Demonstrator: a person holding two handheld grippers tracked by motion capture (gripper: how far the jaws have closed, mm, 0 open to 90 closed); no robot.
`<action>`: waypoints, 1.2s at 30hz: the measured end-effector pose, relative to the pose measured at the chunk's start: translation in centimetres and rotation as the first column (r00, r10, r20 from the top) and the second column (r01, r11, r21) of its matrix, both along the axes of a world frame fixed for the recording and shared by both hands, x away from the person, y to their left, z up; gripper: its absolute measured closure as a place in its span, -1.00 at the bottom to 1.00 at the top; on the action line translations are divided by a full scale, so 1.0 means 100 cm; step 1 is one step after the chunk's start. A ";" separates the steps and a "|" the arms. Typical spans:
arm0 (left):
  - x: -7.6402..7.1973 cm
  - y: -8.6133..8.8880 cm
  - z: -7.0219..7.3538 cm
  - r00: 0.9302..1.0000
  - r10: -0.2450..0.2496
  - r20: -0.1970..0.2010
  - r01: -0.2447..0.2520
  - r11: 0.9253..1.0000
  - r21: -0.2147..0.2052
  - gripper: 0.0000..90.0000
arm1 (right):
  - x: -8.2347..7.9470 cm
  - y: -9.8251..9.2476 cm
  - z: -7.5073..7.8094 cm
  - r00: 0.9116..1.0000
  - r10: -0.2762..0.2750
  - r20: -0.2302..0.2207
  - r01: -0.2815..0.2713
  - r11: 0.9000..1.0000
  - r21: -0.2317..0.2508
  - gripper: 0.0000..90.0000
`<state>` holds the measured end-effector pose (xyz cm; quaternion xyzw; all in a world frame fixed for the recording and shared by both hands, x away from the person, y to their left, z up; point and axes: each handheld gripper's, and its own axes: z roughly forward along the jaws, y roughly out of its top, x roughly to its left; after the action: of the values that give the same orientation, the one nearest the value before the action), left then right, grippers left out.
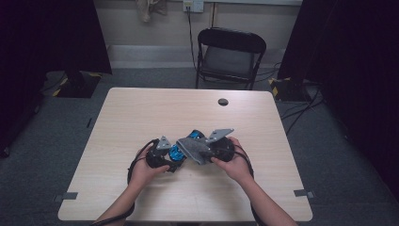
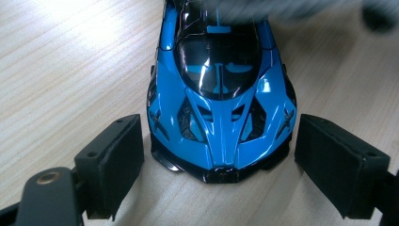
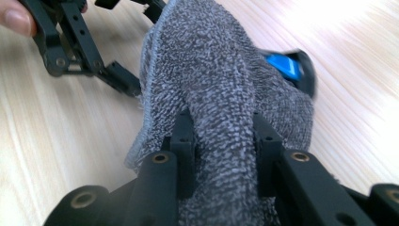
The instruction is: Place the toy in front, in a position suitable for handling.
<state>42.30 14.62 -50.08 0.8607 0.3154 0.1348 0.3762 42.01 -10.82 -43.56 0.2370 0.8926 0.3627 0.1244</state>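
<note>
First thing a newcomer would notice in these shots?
The bright blue toy car near the middle of the wooden table, its nose sitting between the open jaws of the left tool, which do not touch it. Next, the grey towel pinched in the right tool and draped over the car's far end. Behind the table stands a black folding chair.
</note>
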 end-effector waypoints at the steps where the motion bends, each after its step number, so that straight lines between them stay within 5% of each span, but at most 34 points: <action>1: 0.000 0.000 0.000 1.000 -0.001 -0.001 0.001 1.000 -0.002 -0.65 | 0.001 0.006 0.000 1.000 0.005 0.005 -0.005 1.000 -0.005 0.53; 7: 0.000 0.001 0.000 1.000 -0.002 0.009 0.002 1.000 0.005 -0.63 | 0.004 0.037 -0.008 0.999 0.047 -0.008 -0.047 0.999 -0.012 0.53; 18: 0.000 0.000 0.000 1.000 0.000 0.011 0.000 1.000 -0.002 -0.61 | 0.002 0.053 -0.017 0.999 0.031 -0.010 -0.031 1.000 0.004 0.26; 21: -0.001 0.001 0.000 1.000 -0.005 0.009 0.005 1.000 -0.001 -0.59 | 0.004 0.052 -0.019 1.000 0.023 -0.010 -0.023 0.999 0.032 0.34; 25: -0.001 0.001 0.000 1.000 0.005 0.009 -0.005 1.000 -0.012 -0.49 | 0.005 0.060 -0.024 0.999 0.034 0.009 -0.033 0.999 -0.011 0.52; 36: 0.000 0.001 0.001 1.000 0.002 0.013 -0.002 1.000 -0.002 -0.49 | 0.009 0.058 -0.022 1.000 0.015 -0.005 -0.015 0.999 -0.046 0.56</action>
<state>42.25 14.72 -49.98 0.8590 0.3140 0.1405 0.3792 42.93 -5.03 -45.74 0.2283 0.9028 0.3425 0.1249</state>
